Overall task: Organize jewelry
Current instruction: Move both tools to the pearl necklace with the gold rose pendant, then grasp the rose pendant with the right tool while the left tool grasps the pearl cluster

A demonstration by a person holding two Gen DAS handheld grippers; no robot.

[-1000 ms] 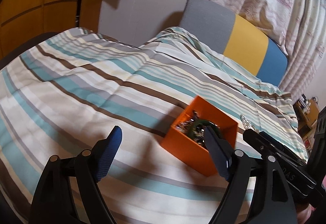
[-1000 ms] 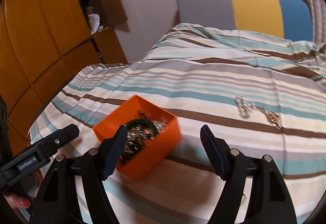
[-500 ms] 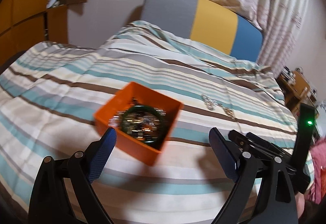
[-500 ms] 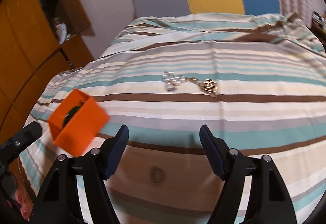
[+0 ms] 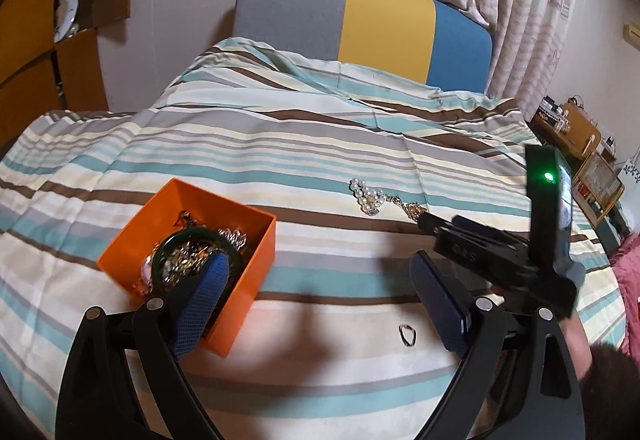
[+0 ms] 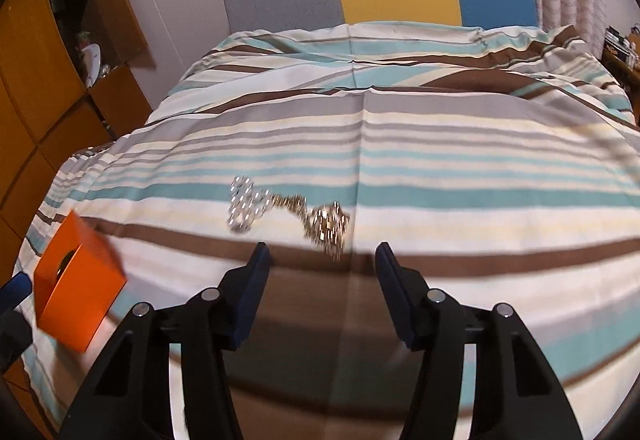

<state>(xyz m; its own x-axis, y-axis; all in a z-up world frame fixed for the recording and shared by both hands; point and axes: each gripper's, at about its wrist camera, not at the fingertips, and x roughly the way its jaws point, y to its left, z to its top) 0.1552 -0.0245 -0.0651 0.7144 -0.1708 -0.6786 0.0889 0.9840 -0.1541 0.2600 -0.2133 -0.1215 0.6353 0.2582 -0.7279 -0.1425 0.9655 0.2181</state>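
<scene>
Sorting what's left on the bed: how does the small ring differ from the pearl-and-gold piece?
The ring is one plain dark loop; the pearl-and-gold piece is a pearl cluster joined to a gold chain. The ring lies between the left gripper fingers; the piece lies farther up the bed, ahead of the right gripper. Both lie loose on the blanket, outside the orange box.

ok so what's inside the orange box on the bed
The square orange plastic box holds a dark green bangle lying on a tangle of silver and gold chains. The left gripper's blue pad covers the box's near corner, and the bottom is buried.
</scene>
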